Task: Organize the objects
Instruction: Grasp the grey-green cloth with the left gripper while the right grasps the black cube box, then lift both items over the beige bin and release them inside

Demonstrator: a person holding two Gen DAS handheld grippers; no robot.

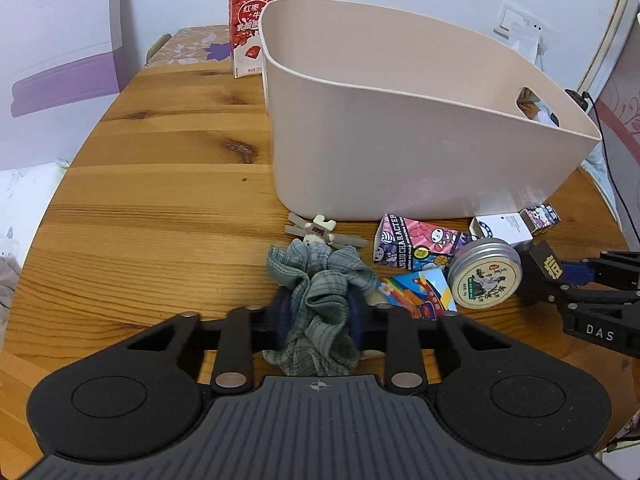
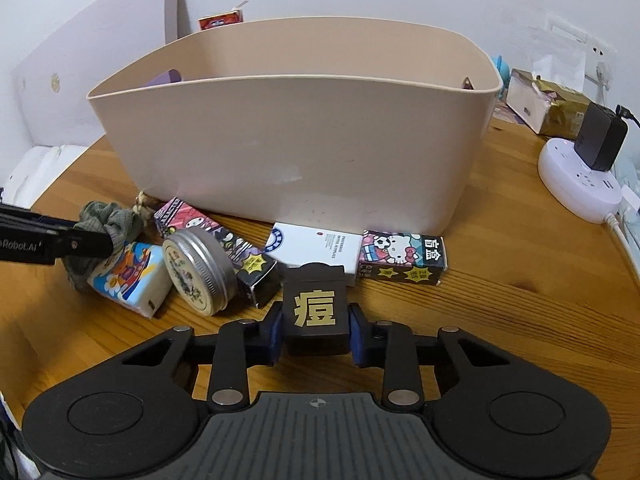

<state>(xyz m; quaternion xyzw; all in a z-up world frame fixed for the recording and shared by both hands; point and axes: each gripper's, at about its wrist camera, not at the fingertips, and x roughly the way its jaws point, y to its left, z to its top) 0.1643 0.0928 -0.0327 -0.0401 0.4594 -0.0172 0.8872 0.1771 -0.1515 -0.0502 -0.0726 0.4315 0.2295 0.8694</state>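
Observation:
A beige plastic bin [image 1: 400, 148] stands on the wooden table [image 1: 160, 200]; it also shows in the right wrist view [image 2: 300, 152]. My left gripper [image 1: 318, 320] is shut on a grey-green scrunchie [image 1: 320, 292], seen from the side in the right wrist view [image 2: 110, 226]. My right gripper [image 2: 315, 332] is shut on a small black box with a gold character [image 2: 315, 306], also visible in the left wrist view [image 1: 546, 276]. In front of the bin lie a round tin [image 2: 200, 270], a rainbow packet [image 2: 128, 276], a cartoon carton [image 2: 224, 240], a white box [image 2: 316, 248] and a Hello Kitty box [image 2: 404, 256].
A red milk carton [image 1: 250, 28] stands behind the bin. A small figure clip [image 1: 318, 232] lies by the scrunchie. A white power strip with a black charger [image 2: 584, 176] and a tissue box [image 2: 548, 104] sit at the right.

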